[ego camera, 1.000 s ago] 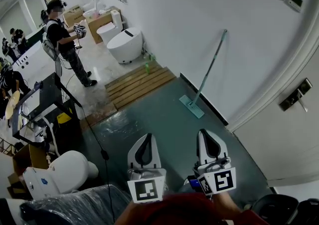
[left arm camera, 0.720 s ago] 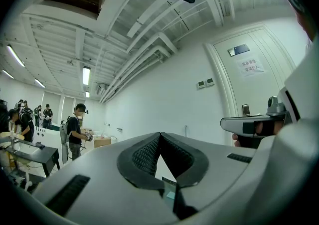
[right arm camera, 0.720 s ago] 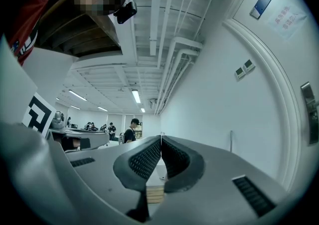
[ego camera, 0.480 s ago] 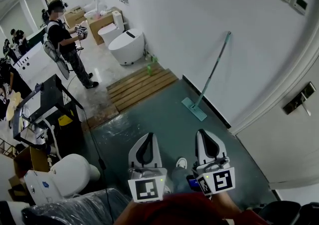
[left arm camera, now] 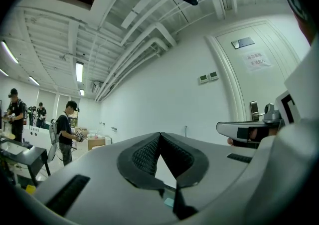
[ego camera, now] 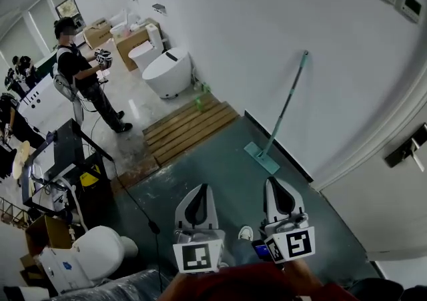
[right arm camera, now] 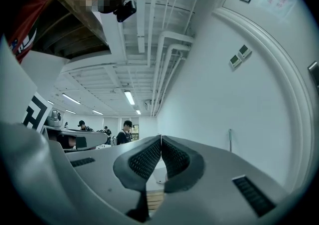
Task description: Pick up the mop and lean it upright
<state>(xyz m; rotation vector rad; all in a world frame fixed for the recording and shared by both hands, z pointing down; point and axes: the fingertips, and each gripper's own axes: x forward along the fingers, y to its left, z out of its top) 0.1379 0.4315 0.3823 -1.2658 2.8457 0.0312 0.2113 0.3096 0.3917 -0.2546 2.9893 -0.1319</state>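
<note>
The mop (ego camera: 283, 107) leans upright against the white wall, its teal handle slanting up and its flat head (ego camera: 261, 157) resting on the dark green floor. My left gripper (ego camera: 200, 190) and right gripper (ego camera: 273, 182) hover side by side near the bottom of the head view, well short of the mop. Both are shut and hold nothing. In the left gripper view the jaws (left arm camera: 160, 134) meet at a point with only the wall beyond. The right gripper (right arm camera: 160, 136) is closed the same way, and the mop handle (right arm camera: 230, 139) shows as a thin line on the wall to its right.
A wooden slat platform (ego camera: 190, 123) and a white toilet (ego camera: 167, 73) lie beyond on the left. A person (ego camera: 80, 73) stands there holding grippers. A black cable (ego camera: 137, 203) crosses the floor. A black desk (ego camera: 60, 153) and another toilet (ego camera: 100, 253) sit at left, a door handle (ego camera: 410, 151) at right.
The view has shifted as I stepped across the floor with both grippers, and my shoe now shows between them. The mop has stayed leaning on the wall. Both grippers stay shut.
</note>
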